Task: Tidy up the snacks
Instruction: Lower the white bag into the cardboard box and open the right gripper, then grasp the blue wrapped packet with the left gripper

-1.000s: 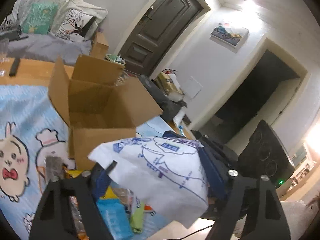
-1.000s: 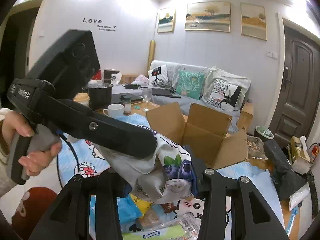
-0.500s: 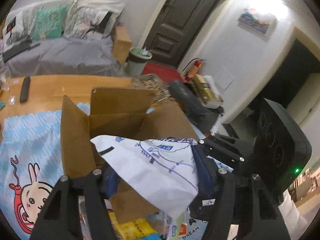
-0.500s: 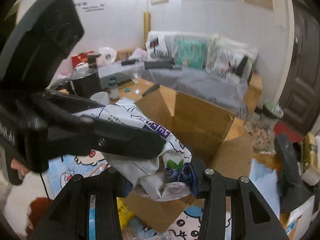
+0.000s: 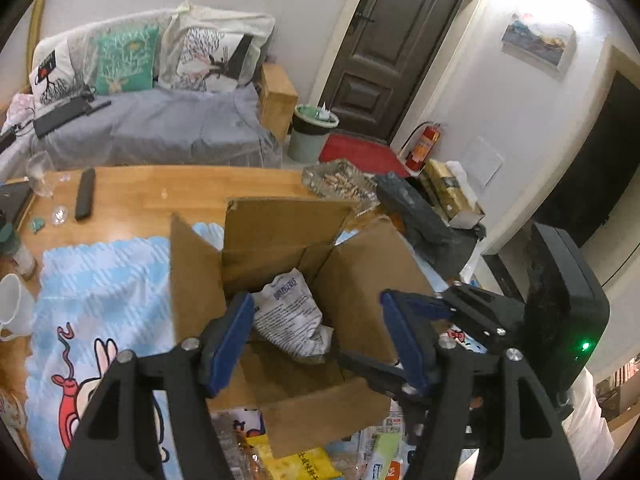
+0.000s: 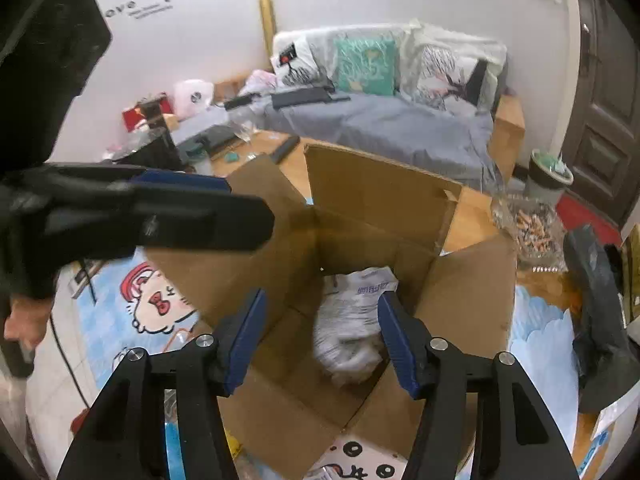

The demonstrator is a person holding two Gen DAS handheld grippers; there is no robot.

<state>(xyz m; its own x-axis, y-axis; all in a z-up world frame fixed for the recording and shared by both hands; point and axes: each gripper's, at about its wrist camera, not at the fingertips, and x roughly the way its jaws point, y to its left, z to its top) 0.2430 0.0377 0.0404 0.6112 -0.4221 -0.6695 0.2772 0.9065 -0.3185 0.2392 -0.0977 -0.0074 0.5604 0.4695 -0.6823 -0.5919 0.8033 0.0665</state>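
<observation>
We are in a living room with a grey sofa [image 5: 152,128] and cushions across the upper left of the left view and a dark door [image 5: 392,40] at upper centre. A wooden worktop [image 5: 132,196] fills the middle, partly covered by a blue cartoon cloth [image 5: 92,292]. On the cloth stands an open cardboard box [image 5: 280,256] with its flaps raised. Inside it, at the centre of both views, lies a crumpled white snack bag [image 5: 288,320] with printed text, touching neither tool.

Our left tool [image 5: 320,344] hangs over the near edge of the box with its blue-padded fingers spread wide and nothing between them. Our right tool [image 6: 320,340] is likewise spread apart and empty above the box, and the bag [image 6: 352,320] shows in the gap below it. More snack packets [image 5: 304,464] lie on the cloth at the bottom centre of the left view, just in front of the box. A white mug [image 5: 12,304] sits at the left edge, and a black remote [image 5: 85,194] lies on the bare wood at upper left.
</observation>
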